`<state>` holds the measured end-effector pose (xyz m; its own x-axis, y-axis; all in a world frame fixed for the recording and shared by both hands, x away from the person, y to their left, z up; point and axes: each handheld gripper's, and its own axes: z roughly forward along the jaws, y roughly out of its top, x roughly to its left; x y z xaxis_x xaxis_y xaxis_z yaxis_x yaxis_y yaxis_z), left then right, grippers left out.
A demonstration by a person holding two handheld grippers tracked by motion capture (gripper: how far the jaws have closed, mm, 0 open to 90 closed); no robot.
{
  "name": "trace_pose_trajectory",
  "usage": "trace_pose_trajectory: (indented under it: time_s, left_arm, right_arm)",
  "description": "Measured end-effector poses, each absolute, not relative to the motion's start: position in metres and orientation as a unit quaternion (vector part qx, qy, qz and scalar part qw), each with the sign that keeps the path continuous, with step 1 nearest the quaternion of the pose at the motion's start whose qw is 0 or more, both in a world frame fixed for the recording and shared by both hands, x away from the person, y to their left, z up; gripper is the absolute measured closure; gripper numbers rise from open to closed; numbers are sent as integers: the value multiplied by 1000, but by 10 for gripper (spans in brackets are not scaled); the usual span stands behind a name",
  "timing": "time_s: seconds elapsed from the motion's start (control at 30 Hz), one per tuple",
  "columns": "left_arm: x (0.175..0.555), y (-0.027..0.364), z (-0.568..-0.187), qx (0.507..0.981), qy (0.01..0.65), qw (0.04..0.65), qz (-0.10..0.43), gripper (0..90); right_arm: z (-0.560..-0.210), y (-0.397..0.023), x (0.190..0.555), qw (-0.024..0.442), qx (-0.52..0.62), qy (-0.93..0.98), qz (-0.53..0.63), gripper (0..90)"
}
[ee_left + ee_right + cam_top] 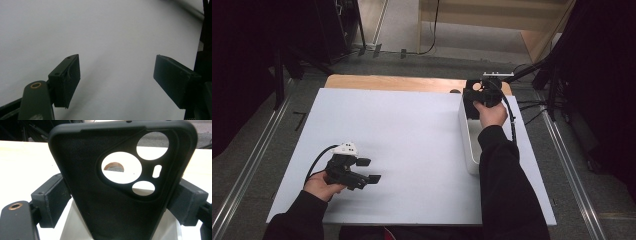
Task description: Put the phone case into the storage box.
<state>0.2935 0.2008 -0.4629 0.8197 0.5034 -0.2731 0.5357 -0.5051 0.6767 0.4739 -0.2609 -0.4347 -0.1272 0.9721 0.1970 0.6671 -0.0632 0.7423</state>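
A black phone case point(100, 185) with round camera cut-outs stands upright between the jaws of my right gripper point(117, 202), which is shut on its two long edges. In the high view that right gripper point(479, 95) holds the phone case point(472, 97) above the far end of a white bin point(468, 145) at the table's right. My left gripper point(367, 170) rests low over the white table sheet point(402, 150) at the near left. In the left gripper view, my left gripper point(116, 77) has its jaws wide open with nothing between them.
The white sheet covers a wooden table point(387, 82) whose bare far edge shows. A small brown round object point(113, 167) shows through a case cut-out. Dark stands and cables point(542, 80) stand around the table, with metal floor rails point(247, 170) on both sides.
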Motion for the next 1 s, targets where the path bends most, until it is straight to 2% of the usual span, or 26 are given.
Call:
trace_pose_trajectory:
  time_s: [0.3,0.47,0.73,1.0]
  left_arm:
    - [294,201,-463,867,300,397,-21,211]
    - [294,201,-463,867,299,397,-21,211]
    - [296,201,-463,864,307,398,-20,211]
    - [296,202,-463,864,310,397,-17,211]
  right_arm:
    - [-434,-261,474,200,628,654,372,103]
    - [-433,-259,475,219,622,659,363,103]
    - [-433,-263,476,210,627,653,369,17]
    - [-427,-264,476,218,620,654,375,18]
